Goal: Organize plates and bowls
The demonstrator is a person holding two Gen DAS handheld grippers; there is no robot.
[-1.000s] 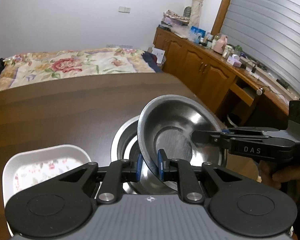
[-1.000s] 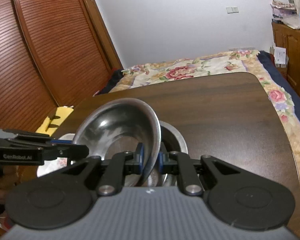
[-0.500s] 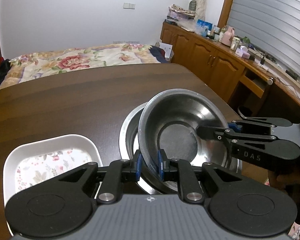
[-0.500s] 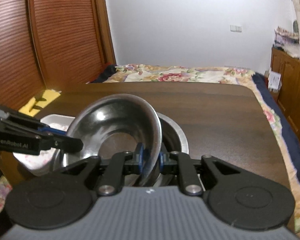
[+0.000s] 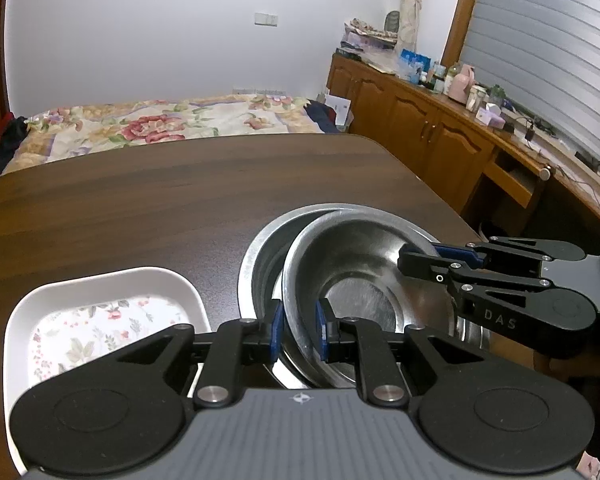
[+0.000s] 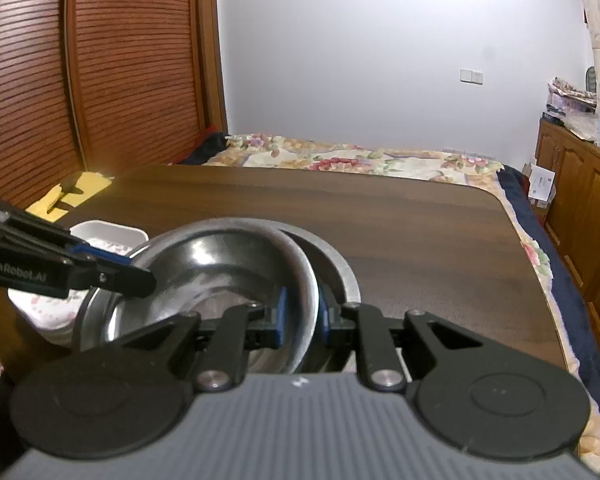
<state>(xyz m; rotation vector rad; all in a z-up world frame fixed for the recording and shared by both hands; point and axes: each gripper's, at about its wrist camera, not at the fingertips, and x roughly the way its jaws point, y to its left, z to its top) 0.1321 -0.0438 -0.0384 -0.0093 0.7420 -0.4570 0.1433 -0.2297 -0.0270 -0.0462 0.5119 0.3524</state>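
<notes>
Since a second ago my bowl [image 5: 352, 280] has dropped from steep to nearly level into the lower bowl [image 5: 260, 248] beside the plate [image 5: 100, 312] on the table [image 5: 180, 192]; from the left, my left gripper [image 5: 299, 330] straddles its near rim, jaws a little apart, and I should let go evenly. From the right, my right gripper [image 6: 302, 312] brackets the opposite rim, whether pinching I cannot tell.

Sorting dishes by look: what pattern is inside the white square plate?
Small pink-red flowers with grey-green leaves on the white plate; left wrist view shows it best.
</notes>
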